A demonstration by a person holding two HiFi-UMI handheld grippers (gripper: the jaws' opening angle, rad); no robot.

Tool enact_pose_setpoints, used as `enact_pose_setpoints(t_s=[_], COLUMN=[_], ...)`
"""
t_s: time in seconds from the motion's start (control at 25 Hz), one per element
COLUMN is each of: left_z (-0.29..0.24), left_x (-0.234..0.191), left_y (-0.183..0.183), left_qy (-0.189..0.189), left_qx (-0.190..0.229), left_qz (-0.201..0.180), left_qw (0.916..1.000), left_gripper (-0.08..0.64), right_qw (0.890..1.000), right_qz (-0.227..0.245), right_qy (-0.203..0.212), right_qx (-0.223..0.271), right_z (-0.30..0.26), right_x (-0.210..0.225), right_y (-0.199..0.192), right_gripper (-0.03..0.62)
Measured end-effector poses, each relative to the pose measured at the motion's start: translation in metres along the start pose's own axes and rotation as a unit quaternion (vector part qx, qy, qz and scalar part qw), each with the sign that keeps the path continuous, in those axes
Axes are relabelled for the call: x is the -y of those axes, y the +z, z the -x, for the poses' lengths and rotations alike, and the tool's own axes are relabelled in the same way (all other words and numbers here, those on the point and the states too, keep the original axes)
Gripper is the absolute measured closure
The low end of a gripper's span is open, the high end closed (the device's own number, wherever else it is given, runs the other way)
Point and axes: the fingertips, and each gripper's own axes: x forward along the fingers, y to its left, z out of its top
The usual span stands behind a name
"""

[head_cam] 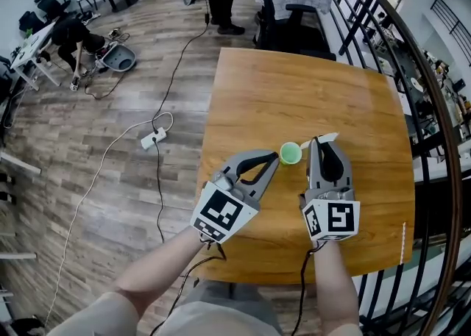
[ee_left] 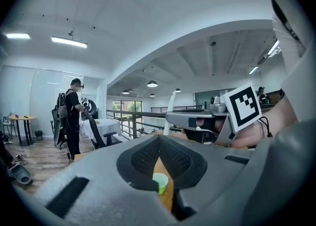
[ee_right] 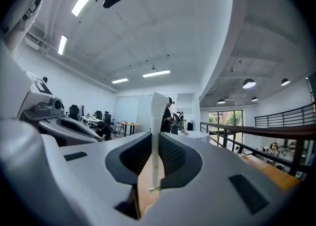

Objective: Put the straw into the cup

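Cup (head_cam: 290, 154) is green, straw (ee_right: 156, 136) white (green-banded), table (head_cam: 294, 92) honey-brown.

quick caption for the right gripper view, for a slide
Right gripper clamped on a white straw that stands upright between its jaws, over the wooden table.

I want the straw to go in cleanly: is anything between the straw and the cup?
Nothing visible. The straw, clamped in the right gripper, is just right of the green cup, whose mouth is uncovered. The left gripper sits close at the cup's left side, not over it.
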Motion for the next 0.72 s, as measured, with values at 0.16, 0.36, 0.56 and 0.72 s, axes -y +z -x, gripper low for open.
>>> enact_pose_setpoints(t_s=[0.16,0.36,0.56,0.72], left_z=[-0.012,-0.030,-0.049,-0.056], left_x=[-0.004,-0.005,-0.003,0.000], left_y=[-0.032,-0.066,-0.102,-0.129], left_qy=[0.003,-0.002,-0.010,-0.016], left_qx=[-0.023,-0.042,-0.066,-0.088], left_qz=[0.011,0.017,0.047,0.051], left_qw=[0.9997,0.9990,0.9966,0.9947], left_gripper=[0.548,0.548,0.548,0.548], right_qw=[1.000,0.999,0.998,0.997], right_qz=[-0.009,-0.009,-0.017,-0.013], right_qy=[-0.009,-0.008,-0.007,0.000], right_qx=[-0.015,-0.033,-0.053,-0.074], right_z=[-0.014,-0.029,-0.041,-0.048], right_x=[0.005,0.010,0.013,0.006], right_y=[-0.038,-0.077,-0.118,-0.147], right_gripper=[0.543,0.543,0.543,0.543])
